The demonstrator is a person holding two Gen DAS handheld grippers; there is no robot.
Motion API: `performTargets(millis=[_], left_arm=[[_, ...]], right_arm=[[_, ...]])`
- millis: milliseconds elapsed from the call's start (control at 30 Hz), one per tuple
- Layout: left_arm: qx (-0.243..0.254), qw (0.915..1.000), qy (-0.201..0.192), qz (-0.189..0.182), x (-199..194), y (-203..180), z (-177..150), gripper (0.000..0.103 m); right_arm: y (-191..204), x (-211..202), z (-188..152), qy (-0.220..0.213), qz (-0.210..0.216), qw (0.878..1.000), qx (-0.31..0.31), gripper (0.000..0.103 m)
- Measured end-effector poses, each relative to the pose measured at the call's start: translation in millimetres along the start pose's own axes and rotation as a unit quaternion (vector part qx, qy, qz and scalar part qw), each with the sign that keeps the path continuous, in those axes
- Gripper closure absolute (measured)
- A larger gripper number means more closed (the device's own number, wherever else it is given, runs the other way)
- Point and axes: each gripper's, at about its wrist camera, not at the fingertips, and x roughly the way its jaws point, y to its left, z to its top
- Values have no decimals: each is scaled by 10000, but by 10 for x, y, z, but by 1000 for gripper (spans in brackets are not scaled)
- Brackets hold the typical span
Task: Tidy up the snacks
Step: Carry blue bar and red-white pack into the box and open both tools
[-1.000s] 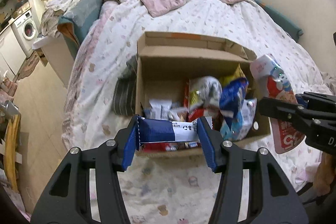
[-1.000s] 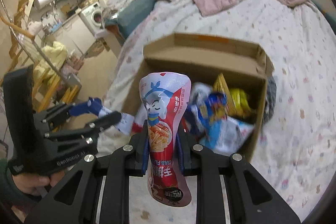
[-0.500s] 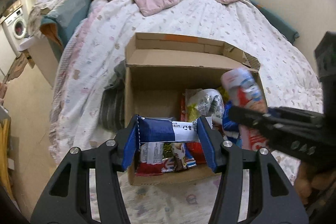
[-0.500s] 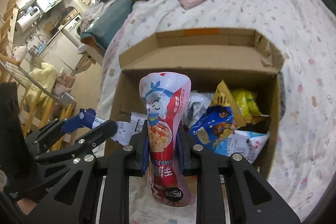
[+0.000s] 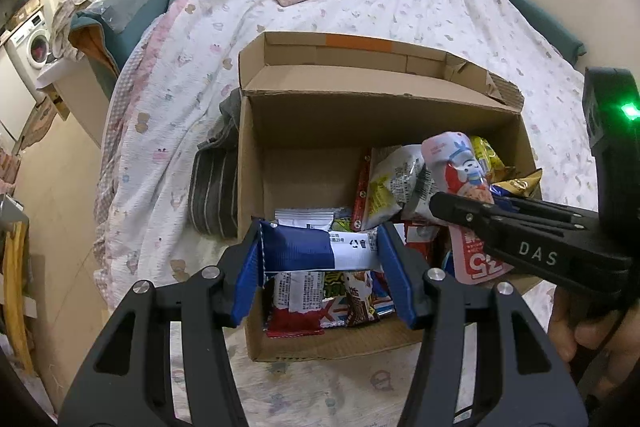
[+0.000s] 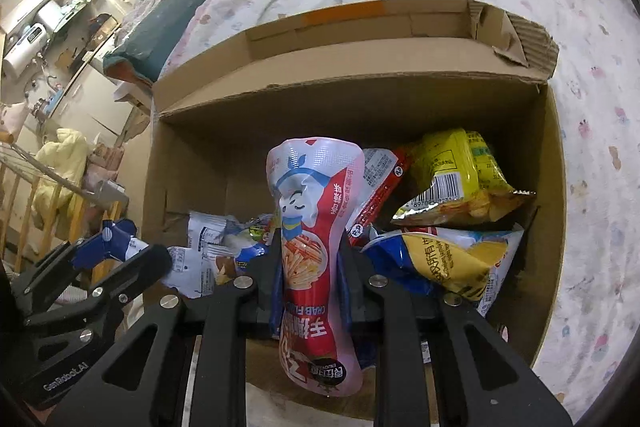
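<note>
The left hand-held gripper (image 5: 320, 255) is clamped on a blue-and-white packet (image 5: 316, 251), the right hand-held gripper (image 6: 310, 275) on a red crab-stick bag (image 6: 314, 259); both hang over the cardboard box (image 5: 252, 155) at the bed's (image 5: 400, 11) near edge.

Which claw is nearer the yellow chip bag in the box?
Right. The right claw, gripping the crab stick pouch, is beside the yellow chip bag. The left claw holds a blue wrapper at the box's opposite side.

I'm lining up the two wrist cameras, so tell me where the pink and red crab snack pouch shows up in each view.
Left wrist: crab snack pouch at right of centre, clamped in the right gripper, above the box's right half.
Right wrist: pouch dead centre, upright between the fingers.
Shared landmark: the cardboard box, with its orange tape strip on the far flap.
</note>
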Motion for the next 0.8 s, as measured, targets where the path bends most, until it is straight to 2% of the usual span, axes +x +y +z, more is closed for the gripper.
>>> performTargets(millis=[233,267,300,333,433,500,600,800], left_arm=[[71,9998,138,88,61,-27,-26,50],[74,9998,151,85,63,-35,-29,50],[80,9998,166,82,67,-41,-34,44],[91,9998,169,102,66,-48,-42,36],[76,9998,74,196,32,-49,-54,26],[39,9998,59,173,17,-32,-54,24],[-109,9996,28,253,-7,30,-54,24],[-636,9970,-301,328,-215,216,-42,24]], right_arm=[[-51,-91,14,-95,522,9984,202,69],[-48,-105,17,-123,527,9983,204,64],[-45,-127,20,-157,547,9982,202,56],[-46,-146,20,-188,583,9979,212,52],[-55,-205,29,-276,749,9964,288,41],[-52,-263,30,-398,788,9957,290,33],[-47,-393,46,-661,790,9942,309,33],[107,-653,12,-1003,413,9941,-56,33]])
